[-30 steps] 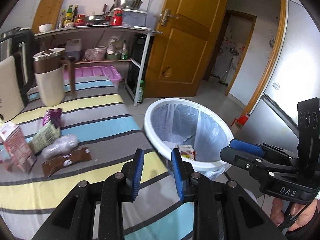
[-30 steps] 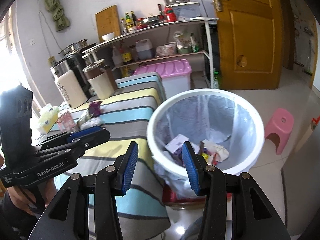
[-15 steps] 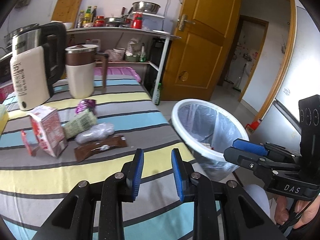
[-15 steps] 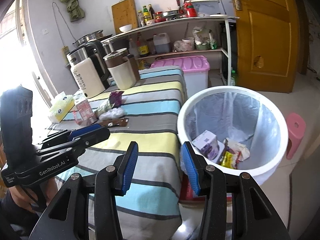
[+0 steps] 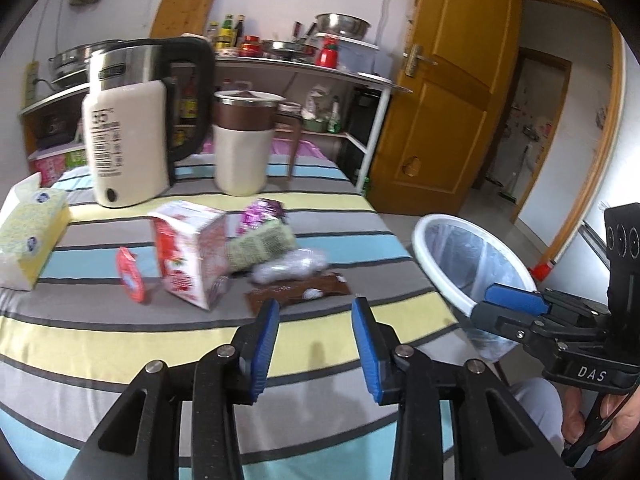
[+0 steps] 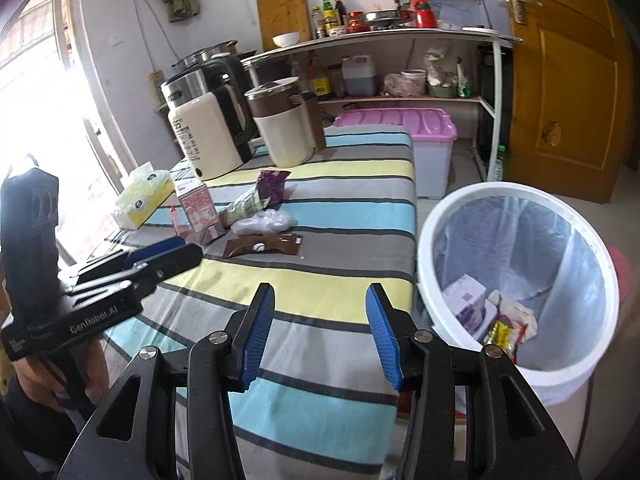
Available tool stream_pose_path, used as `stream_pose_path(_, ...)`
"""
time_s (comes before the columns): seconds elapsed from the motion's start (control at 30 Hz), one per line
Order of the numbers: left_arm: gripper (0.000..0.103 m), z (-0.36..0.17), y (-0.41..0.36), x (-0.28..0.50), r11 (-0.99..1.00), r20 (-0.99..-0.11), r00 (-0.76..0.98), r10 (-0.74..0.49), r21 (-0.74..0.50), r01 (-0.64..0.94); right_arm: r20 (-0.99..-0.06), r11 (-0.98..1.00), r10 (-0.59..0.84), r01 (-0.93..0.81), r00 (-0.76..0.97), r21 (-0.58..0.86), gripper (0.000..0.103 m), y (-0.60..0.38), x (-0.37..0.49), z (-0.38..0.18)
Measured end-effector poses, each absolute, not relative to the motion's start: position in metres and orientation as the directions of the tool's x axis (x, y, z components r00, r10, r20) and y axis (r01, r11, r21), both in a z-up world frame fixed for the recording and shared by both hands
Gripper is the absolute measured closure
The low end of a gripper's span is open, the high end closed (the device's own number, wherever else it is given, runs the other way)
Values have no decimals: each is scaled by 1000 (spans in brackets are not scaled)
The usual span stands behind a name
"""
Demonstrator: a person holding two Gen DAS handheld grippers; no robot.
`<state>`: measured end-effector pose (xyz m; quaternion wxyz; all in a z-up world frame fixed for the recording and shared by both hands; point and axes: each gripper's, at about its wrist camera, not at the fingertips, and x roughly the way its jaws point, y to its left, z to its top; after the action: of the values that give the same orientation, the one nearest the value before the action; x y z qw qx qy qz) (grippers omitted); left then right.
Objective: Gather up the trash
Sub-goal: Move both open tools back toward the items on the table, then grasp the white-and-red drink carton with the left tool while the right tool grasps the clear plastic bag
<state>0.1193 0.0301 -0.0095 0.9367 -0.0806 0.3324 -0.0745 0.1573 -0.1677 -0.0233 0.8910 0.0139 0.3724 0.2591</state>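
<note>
Trash lies on the striped tablecloth [image 5: 120, 340]: a brown wrapper [image 5: 298, 294] [image 6: 262, 245], a clear plastic bag [image 5: 290, 268] [image 6: 262, 221], a green packet [image 5: 260, 246], a purple packet [image 5: 262, 210] [image 6: 272, 184], a red-and-white carton [image 5: 188, 252] [image 6: 198, 210] and a small red wrapper [image 5: 130, 276]. My left gripper [image 5: 315, 350] is open and empty, just short of the brown wrapper. My right gripper [image 6: 320, 332] is open and empty over the table's near edge. The white lined bin [image 6: 516, 280] [image 5: 468, 256] beside the table holds several pieces of trash.
A kettle [image 5: 128, 132], a brown-and-cream jug [image 5: 244, 144] and a tissue box [image 5: 28, 236] stand at the back of the table. A pink-lidded crate [image 6: 404, 124], a loaded shelf [image 6: 380, 36] and a wooden door [image 6: 568, 80] lie beyond.
Both grippers have swung left, away from the bin and toward the table. The trash pile has come closer in the left wrist view. Both stay open and empty.
</note>
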Motion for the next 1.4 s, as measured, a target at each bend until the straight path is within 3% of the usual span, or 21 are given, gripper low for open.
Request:
stream_pose_path(0.43,43,-9,88,138,986,-606,791,-88,-167,-18,-675,842,492,-498,550,208,50,-139,179,-30)
stream_pose_path(0.63,40,-15,98,156,989,-620,779,-91,-149,-2,-681,832,500,-516,535,206,45,-125,188,-33)
stream_pose_path(0.97,34,-23,108,181,987,-637,760,-132,-157,40,-695,815,503,-549,514,185,44,-107,208,-35)
stream_pose_path(1.3,34,-34,109,194,978,-650,739,-179,-201,60,-712,800,505,-574,488,174,43,-91,234,-41)
stream_pose_path(1.4,45,-34,112,191,973,-642,743,-189,-225,53,-719,795,503,-582,479,169,43,-85,242,-44)
